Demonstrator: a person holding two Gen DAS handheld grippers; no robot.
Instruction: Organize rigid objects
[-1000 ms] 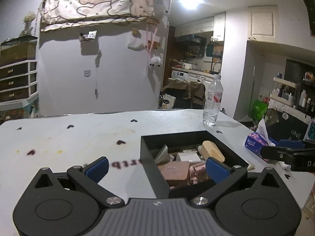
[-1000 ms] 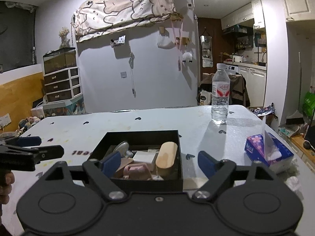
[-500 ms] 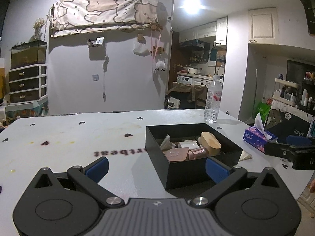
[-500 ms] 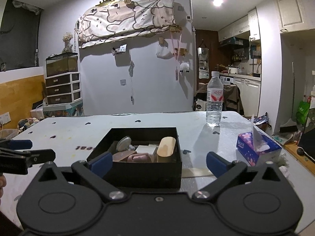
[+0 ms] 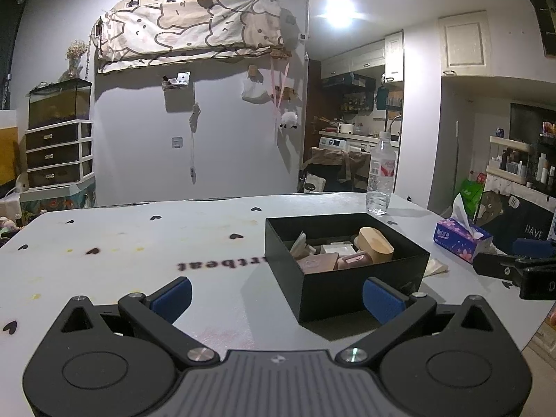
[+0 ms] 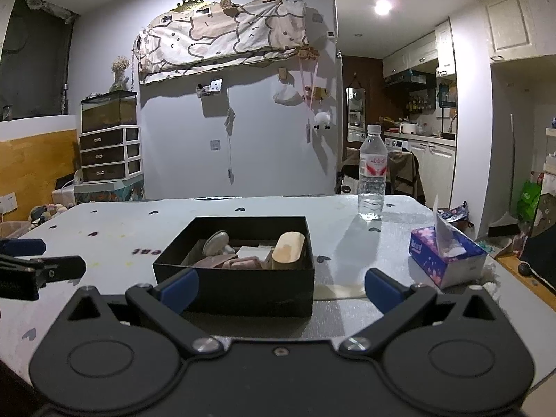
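Both claws are hanging released and empty over the tabletop (image 5: 215, 243) — the right claw (image 6: 280, 288) spread wider than a second ago — and the black box (image 6: 239, 286) of small objects, seen from lower than before, is sitting just ahead of the right claw and ahead-right of the left claw (image 5: 276, 295).

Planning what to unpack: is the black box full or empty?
Partly full: the box holds several items, among them a tan oval case.

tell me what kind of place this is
Most likely a lived-in home, a dining area open to a kitchen: a table, kitchen cabinets with a kettle at the back, and a plastic drawer unit by the wall.
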